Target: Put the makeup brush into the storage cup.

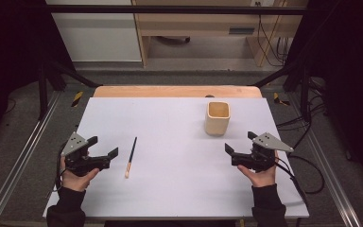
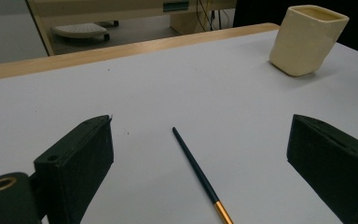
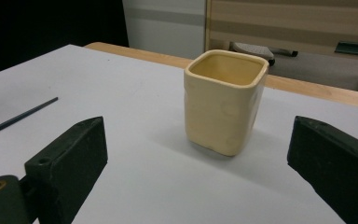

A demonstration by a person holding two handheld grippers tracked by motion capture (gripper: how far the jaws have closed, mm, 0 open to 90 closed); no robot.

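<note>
A thin dark paintbrush (image 1: 131, 156) with a gold ferrule and pale handle lies on the white table (image 1: 170, 123), left of centre. A cream square cup (image 1: 217, 118) stands upright at the back right. My left gripper (image 1: 104, 146) hovers just left of the brush, open, with nothing between its jaws; in the left gripper view the brush (image 2: 200, 175) lies ahead between them and the cup (image 2: 306, 39) stands far right. My right gripper (image 1: 240, 142) is open and empty, in front of and slightly right of the cup (image 3: 224, 100). The brush (image 3: 18, 118) shows at far left of the right gripper view.
The white table top rests on a wooden board (image 1: 177, 91) that shows at the far edge. Black frame posts (image 1: 42, 85) and cables (image 1: 307, 165) flank the table. A wooden desk (image 1: 203, 28) stands beyond it on the floor.
</note>
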